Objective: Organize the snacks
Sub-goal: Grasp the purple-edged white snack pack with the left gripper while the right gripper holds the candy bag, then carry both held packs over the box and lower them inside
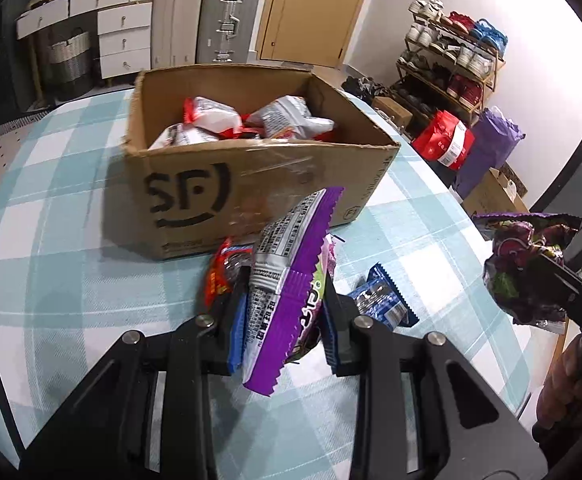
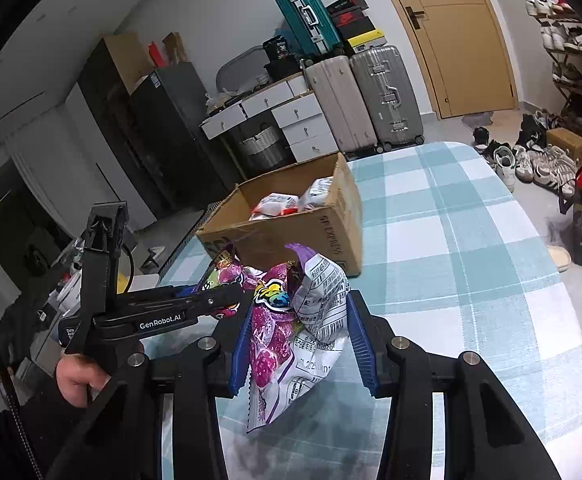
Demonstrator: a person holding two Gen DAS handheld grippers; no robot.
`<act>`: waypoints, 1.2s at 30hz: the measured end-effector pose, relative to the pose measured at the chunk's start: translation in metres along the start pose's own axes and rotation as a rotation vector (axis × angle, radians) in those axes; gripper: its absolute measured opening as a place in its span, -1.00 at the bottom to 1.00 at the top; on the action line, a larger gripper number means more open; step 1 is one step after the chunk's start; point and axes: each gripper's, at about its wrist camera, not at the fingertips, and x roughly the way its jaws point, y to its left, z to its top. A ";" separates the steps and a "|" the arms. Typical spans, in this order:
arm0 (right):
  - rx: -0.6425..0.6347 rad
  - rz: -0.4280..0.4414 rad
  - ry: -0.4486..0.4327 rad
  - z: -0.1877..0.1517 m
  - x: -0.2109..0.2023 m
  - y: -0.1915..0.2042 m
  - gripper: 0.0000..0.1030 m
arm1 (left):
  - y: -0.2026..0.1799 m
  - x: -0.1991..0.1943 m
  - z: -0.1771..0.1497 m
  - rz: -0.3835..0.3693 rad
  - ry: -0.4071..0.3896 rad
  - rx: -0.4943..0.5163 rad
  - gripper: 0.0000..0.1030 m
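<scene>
Left gripper [image 1: 285, 312] grasps a purple packet [image 1: 291, 280]; right gripper [image 2: 299, 340] grasps a pink packet [image 2: 291, 320]. Both are raised near a snack-filled box [image 1: 251, 184] on a checked table [image 1: 431, 220].

One cardboard box [image 1: 259, 184] stood on the table [image 1: 51, 208], towards its far edge, and at least three white-and-red snack bags [image 1: 211, 114] lay inside it; more may have been hidden beneath. Two purple snack packets were held up, one purple packet [image 1: 287, 300] in the left gripper [image 1: 285, 320] and one dark purple packet [image 2: 291, 328] in the right gripper [image 2: 299, 344]. On the cloth just before the box's near wall lay one red packet [image 1: 217, 276] and one blue packet [image 1: 383, 300], so two loose ones. Beyond the table's far edge stood two upright suitcases [image 2: 365, 100], with one teal suitcase [image 2: 307, 20] above them
</scene>
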 end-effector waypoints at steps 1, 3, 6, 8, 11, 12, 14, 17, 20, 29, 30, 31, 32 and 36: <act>-0.006 0.003 0.001 0.000 0.000 0.003 -0.15 | 0.004 -0.005 -0.003 0.000 -0.005 -0.009 -0.47; -0.016 0.003 0.003 0.000 -0.001 0.009 -0.15 | 0.009 -0.011 -0.007 -0.006 -0.009 -0.022 -0.47; -0.028 0.006 0.013 -0.002 0.001 0.018 -0.15 | 0.018 -0.025 -0.016 -0.004 -0.022 -0.035 -0.47; -0.036 0.001 0.021 -0.003 0.004 0.022 -0.15 | 0.025 -0.036 -0.023 -0.009 -0.029 -0.044 -0.47; -0.051 0.001 0.037 -0.006 0.009 0.030 -0.15 | 0.032 -0.052 -0.030 -0.014 -0.043 -0.052 -0.47; -0.055 0.003 0.043 -0.007 0.011 0.034 -0.15 | 0.033 -0.052 -0.029 -0.018 -0.047 -0.053 -0.47; -0.063 0.006 0.050 -0.008 0.013 0.040 -0.15 | 0.037 -0.064 -0.032 -0.022 -0.058 -0.057 -0.47; -0.088 0.013 0.050 -0.007 0.013 0.050 -0.15 | 0.040 -0.082 -0.032 -0.016 -0.075 -0.067 -0.46; -0.126 0.007 0.040 -0.001 0.011 0.064 -0.15 | 0.044 -0.093 -0.026 0.008 -0.057 -0.111 -0.46; -0.181 0.036 0.023 0.027 0.009 0.088 -0.14 | 0.036 -0.123 0.003 -0.014 -0.084 -0.101 -0.45; -0.179 0.042 0.027 0.032 0.012 0.089 -0.14 | 0.034 -0.126 0.008 -0.013 -0.091 -0.097 -0.45; -0.181 0.045 0.026 0.035 0.013 0.089 -0.14 | 0.032 -0.128 0.013 -0.012 -0.096 -0.093 -0.45; -0.186 0.047 0.023 0.039 0.013 0.090 -0.14 | 0.031 -0.131 0.017 -0.012 -0.100 -0.088 -0.45; -0.196 0.060 0.000 0.058 0.016 0.092 -0.14 | 0.026 -0.134 0.039 0.001 -0.105 -0.065 -0.44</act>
